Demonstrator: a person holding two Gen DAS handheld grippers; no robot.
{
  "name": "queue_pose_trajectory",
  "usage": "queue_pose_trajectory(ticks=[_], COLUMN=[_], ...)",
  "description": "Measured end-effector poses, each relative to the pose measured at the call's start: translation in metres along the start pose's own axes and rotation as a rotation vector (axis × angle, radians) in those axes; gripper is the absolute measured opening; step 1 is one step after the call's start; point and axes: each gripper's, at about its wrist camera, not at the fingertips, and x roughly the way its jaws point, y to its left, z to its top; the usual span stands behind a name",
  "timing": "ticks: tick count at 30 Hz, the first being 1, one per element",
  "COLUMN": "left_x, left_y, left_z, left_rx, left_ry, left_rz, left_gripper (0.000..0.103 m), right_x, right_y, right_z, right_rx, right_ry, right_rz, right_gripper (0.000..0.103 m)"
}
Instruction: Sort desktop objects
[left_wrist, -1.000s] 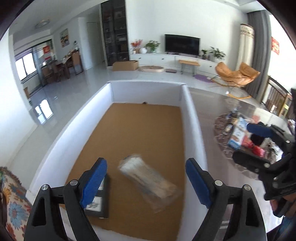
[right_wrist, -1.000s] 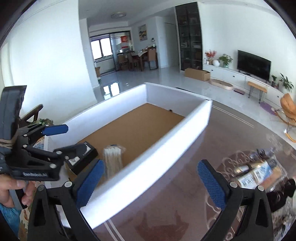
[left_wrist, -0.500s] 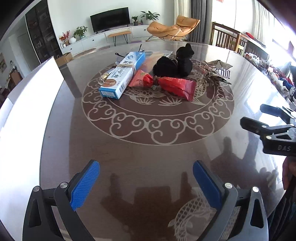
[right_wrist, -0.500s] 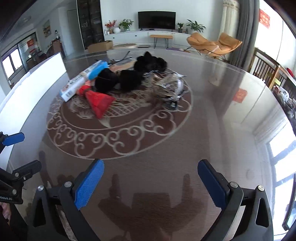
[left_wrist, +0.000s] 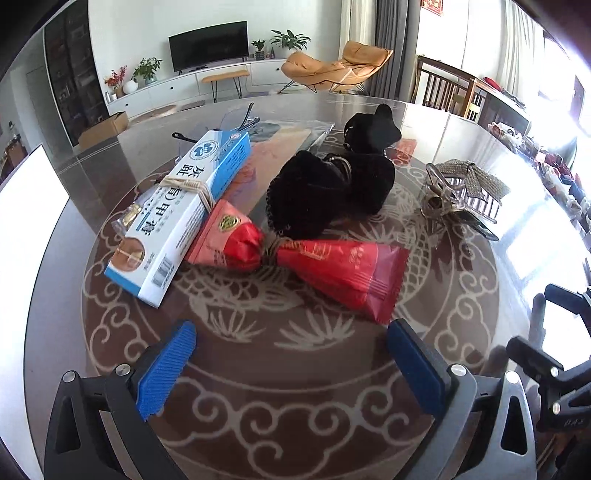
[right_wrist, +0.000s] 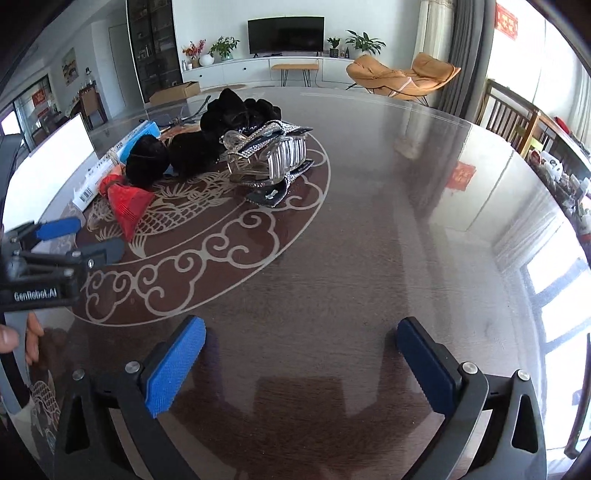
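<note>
Both cams now look down at the round glass-topped table (left_wrist: 295, 369), at the pile on its scroll pattern. A second ago both were aimed at the white-walled bin with the brown floor; only a corner of that white wall (left_wrist: 29, 192) shows now, at the left edge.

Left gripper (left_wrist: 291, 365): jaws spread wide, nothing between the blue pads (left_wrist: 166, 369), just bare tabletop. A second ago a blurred packet sat between them over the bin. Half a second back the pile was far off; now it fills the view, with the red snack packet (left_wrist: 343, 273) just ahead of the pads.

Pile, left view: blue-and-white carton (left_wrist: 177, 218) bound with rubber bands at left, second red packet (left_wrist: 225, 240) touching it, black fuzzy scrunchies (left_wrist: 332, 184) behind, clear hair claw with rhinestone bow (left_wrist: 465, 188) at right, apart from the scrunchies.

Right gripper (right_wrist: 301, 365): also spread wide, empty, over bare table well to the right of the pile. The hair claw (right_wrist: 273, 158) is the nearest piece. Left gripper (right_wrist: 70, 240) shows at the frame's left edge near the red packet (right_wrist: 129, 203), a person's fingers (right_wrist: 22, 339) below it.
</note>
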Motion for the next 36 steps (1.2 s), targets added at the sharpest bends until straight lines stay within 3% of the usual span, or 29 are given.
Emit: queue_pose_trajectory(ticks=[36], left_x=[0.0003], left_y=[0.0008], left_z=[0.0033], left_rx=[0.009], left_ry=[-0.001], left_rz=[-0.008], left_gripper=[0.103], right_x=[0.0009], right_y=[0.0005], right_z=[0.0003], right_rx=[0.075], right_ry=[-0.015], right_rz=[-0.023], right_gripper=[0.103])
